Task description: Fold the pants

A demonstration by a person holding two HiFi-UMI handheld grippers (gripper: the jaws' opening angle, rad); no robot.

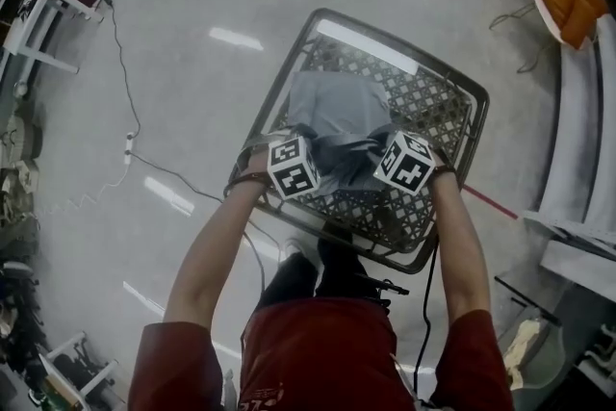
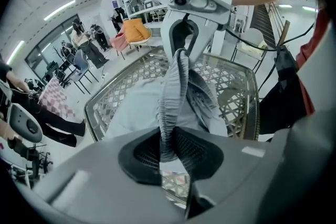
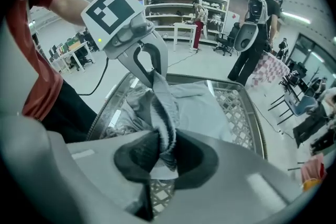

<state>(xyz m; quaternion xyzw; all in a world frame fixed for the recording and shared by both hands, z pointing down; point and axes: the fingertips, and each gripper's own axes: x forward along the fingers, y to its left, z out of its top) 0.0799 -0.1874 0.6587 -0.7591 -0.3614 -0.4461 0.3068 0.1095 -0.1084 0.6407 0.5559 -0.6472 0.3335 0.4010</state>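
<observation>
The grey pants (image 1: 337, 101) lie on the lattice surface (image 1: 445, 101) with their long axis running straight away from the person. The far part is spread flat on the mesh, and the near end is lifted and bunched. That near end is a ribbed band (image 2: 176, 86), probably the waistband, and both grippers grasp it.

The left gripper (image 2: 167, 148) is clenched on the band, with cloth pinched between its pads. The right gripper (image 3: 164, 157) is clamped on the same band a little further along. The two sit side by side at the near edge of the surface. Both point steeply down, with slack folds hanging between them.

Neither hand is nearer than the other, since each holds one corner of the same end. All the free length of the pants lies ahead of the grippers, toward the far rim. I judge the coming move depends on that: the held end would travel along the long axis, with both grippers level, so that the fold falls square across the legs.
</observation>
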